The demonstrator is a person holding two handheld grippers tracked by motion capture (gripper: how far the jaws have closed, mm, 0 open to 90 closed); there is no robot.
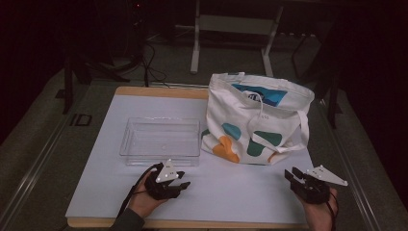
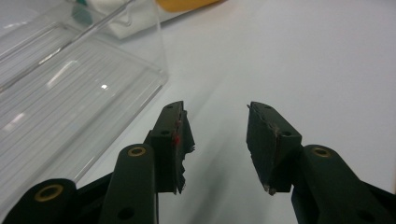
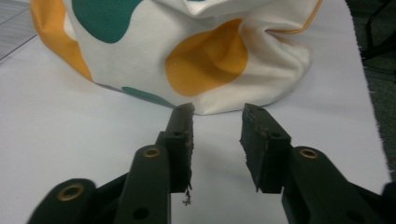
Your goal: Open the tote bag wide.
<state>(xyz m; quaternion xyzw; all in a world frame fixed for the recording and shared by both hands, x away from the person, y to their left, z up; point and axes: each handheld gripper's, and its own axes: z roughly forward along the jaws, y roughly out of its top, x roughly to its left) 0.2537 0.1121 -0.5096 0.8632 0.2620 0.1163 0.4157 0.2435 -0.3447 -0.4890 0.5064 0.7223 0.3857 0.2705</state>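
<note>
At the near edge, high view: two hands hold a tool each above the white worktop point(image 1: 240, 192).
Left tool, high view: the left tool point(image 1: 179, 184) sits in the person's left hand point(image 1: 144, 197), jaws parted with nothing between them, pointing right and slightly away.
Tray, high view: the clear plastic tray point(image 1: 160, 141) lies just beyond the left tool, apart from it, with nothing seen inside.
Right tool, high view: the right tool point(image 1: 294, 175) sits in the right hand point(image 1: 320, 211), jaws parted and bare, aimed toward the bag.
Bag, high view: the cloth tote bag point(image 1: 255, 118), white with teal and orange patches, stands ahead and to the left of the right tool, well apart, just right of the tray.
Left gripper view: the left tool point(image 2: 217, 137) shows its jaws spread over bare worktop point(image 2: 303, 60); the tray point(image 2: 70, 88) lies to the left of the jaws, near but not touching.
Right gripper view: the right tool point(image 3: 217, 140) shows its jaws spread, gripping nothing; the bag point(image 3: 205, 60) stands straight ahead of the tips, near, on the worktop point(image 3: 70, 130).
</note>
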